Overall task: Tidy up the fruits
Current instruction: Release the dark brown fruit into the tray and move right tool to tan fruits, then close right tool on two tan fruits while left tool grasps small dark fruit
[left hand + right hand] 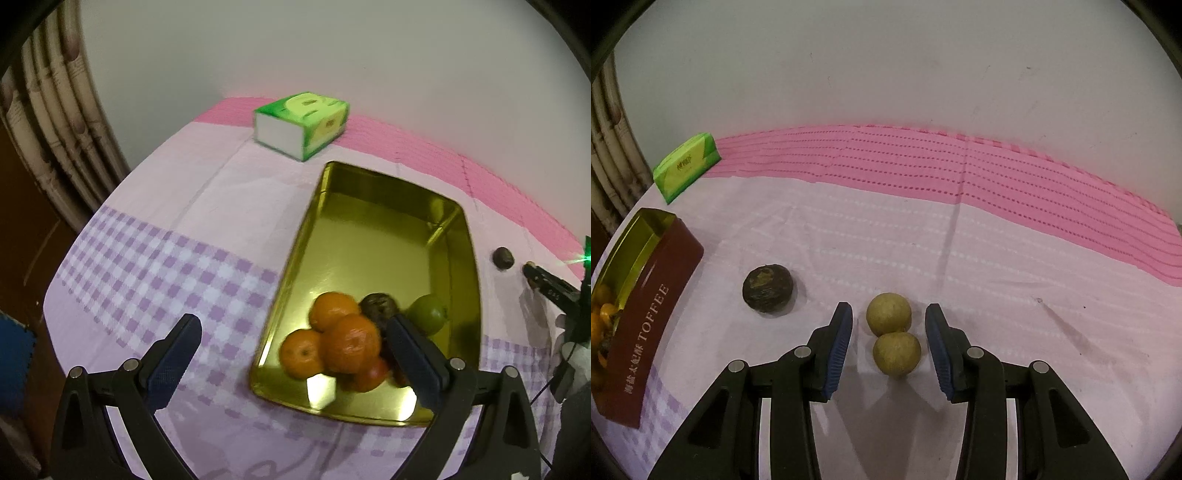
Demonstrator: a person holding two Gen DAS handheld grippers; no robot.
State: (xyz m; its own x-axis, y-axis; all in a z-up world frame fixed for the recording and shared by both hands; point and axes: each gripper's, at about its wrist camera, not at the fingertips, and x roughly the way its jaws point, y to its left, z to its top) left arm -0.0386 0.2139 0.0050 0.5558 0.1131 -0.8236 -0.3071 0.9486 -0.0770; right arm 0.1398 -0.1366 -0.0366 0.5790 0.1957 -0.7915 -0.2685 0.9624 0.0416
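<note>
Our right gripper [888, 325] hangs over 2 yellow-green fruits [888, 313] touching each other, jaws apart with nothing pinched; our left gripper [291, 347] gapes empty over the gold tin [458, 229]. We risk nudging 1 fruit away while closing on the other, since both sit between the pads.

Our left gripper [293, 345] is a black plastic frame with triangular cut-outs in its two arms, silver round pins at the pivots, and dark navy textured pads on the fingers [173, 360]. Our right gripper [889, 349] is built the same way — black linkages, silver pins, ribbed blue pads [837, 356] along the inner faces. Seen from the left wrist camera, the right tool's body carries a small green light, faint pale markings on one black finger, and thin black cables trailing below.
</note>
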